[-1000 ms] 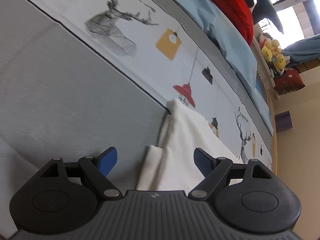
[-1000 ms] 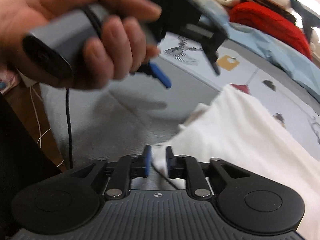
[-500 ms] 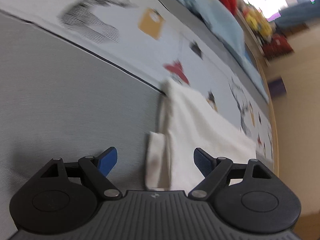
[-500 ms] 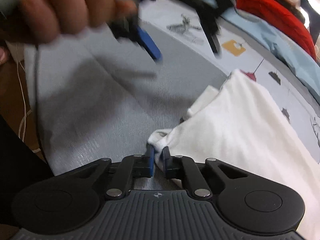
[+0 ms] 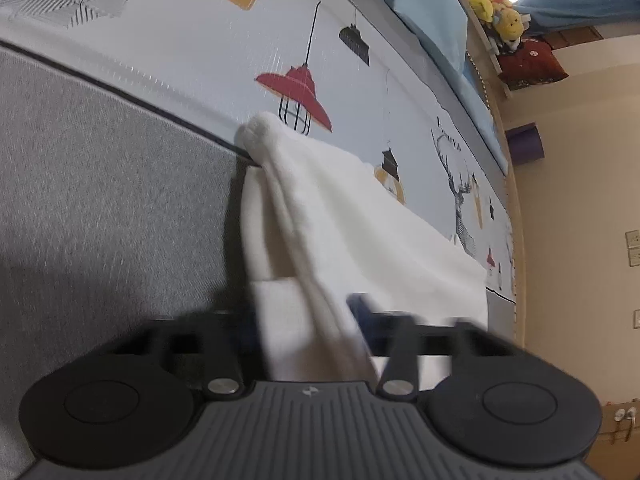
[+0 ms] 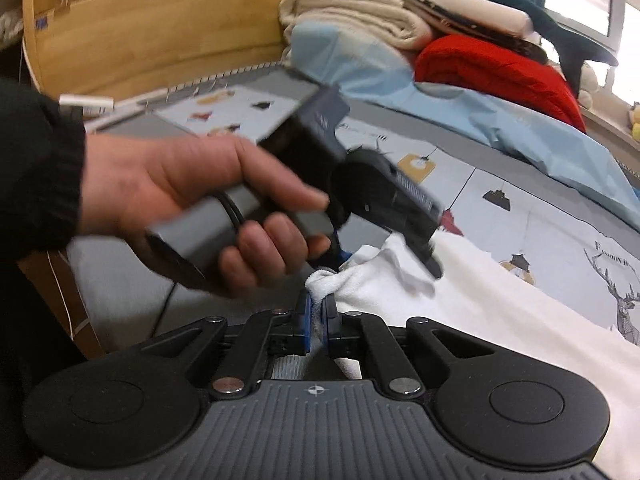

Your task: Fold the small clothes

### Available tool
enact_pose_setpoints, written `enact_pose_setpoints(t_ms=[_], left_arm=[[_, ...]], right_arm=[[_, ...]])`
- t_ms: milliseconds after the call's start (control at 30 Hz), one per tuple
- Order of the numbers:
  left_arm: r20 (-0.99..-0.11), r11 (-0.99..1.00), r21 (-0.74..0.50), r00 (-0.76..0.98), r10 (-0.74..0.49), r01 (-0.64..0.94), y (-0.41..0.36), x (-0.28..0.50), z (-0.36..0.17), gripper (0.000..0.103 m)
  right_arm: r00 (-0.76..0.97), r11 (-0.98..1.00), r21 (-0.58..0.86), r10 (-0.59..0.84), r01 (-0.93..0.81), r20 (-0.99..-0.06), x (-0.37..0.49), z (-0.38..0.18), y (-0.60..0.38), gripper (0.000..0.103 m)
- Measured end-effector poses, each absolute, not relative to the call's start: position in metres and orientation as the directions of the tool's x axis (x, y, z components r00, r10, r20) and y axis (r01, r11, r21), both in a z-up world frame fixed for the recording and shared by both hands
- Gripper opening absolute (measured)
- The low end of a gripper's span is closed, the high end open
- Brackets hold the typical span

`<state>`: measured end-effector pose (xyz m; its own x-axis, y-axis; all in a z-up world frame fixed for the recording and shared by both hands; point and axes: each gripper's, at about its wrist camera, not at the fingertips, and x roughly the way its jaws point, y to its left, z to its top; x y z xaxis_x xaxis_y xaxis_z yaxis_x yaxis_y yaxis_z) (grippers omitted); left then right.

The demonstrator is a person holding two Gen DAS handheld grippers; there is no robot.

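Right wrist view: the right gripper (image 6: 317, 322) has its jaws pinched on a corner of the white cloth (image 6: 500, 312), which lies on the bed (image 6: 560, 216). The left gripper (image 5: 308, 320) has its jaws around another edge, blurred, so I cannot tell if they grip. Two held corners would let the cloth fold over evenly.

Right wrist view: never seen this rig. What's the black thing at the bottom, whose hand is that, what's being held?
No robot here: a person holds a two-finger gripper in each hand, each carrying a fisheye camera looking along its fingers. The black shape at the bottom is the right gripper, shut on a corner of the white garment. The hand is the person's left, carrying the left gripper. Its own camera shows its fingers astride a fold of the same garment, blurred, so closure is unclear. Everything lies on a printed bedspread.
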<state>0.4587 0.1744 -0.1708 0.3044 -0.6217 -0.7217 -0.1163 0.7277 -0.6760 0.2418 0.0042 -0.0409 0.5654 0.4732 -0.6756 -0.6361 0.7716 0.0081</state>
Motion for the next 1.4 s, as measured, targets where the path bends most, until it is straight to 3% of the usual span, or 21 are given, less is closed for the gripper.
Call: enact_pose_setpoints(t_ms=[67,133,367,533,700,1067,1400], left_arm=[[-0.708,0.723,-0.684,0.330,-0.625,-0.098,0.177,0.457,-0.163,0.016],[-0.706,0.740,-0.668,0.376,-0.600,-0.074,0.185,0.451,-0.148,0.015],[-0.678,0.770,-0.634,0.532,-0.508,-0.072,0.243,0.407,-0.081,0.013],[-0.722,0.822,-0.565,0.523,-0.453,-0.067,0.234,0.393,-0.066,0.013],[-0.698,0.824,-0.566,0.534,-0.477,-0.004,0.193,0.403,-0.044,0.013],[-0.660,0.803,-0.564,0.479,-0.579,0.194,-0.003,0.426,-0.018,0.013],[-0.726,0.821,-0.483,0.385,-0.570,0.305,-0.112,0.421,-0.047,0.014]], right_arm=[[0.563,0.773,0.026,0.485,-0.634,-0.668,0.243,-0.038,0.000,0.004],[0.551,0.772,0.065,0.507,-0.632,-0.663,0.250,-0.037,0.000,0.004],[0.463,0.678,0.329,0.707,-0.657,-0.534,0.245,-0.025,0.013,0.004],[0.427,0.631,0.470,0.770,-0.617,-0.474,0.243,-0.019,0.005,0.004],[0.463,0.666,0.460,0.743,-0.588,-0.484,0.241,-0.009,-0.026,0.004],[0.658,0.806,0.397,0.590,-0.439,-0.468,0.229,0.024,-0.163,0.004],[0.712,0.925,0.314,0.369,-0.216,-0.597,0.215,0.006,-0.269,0.003]])
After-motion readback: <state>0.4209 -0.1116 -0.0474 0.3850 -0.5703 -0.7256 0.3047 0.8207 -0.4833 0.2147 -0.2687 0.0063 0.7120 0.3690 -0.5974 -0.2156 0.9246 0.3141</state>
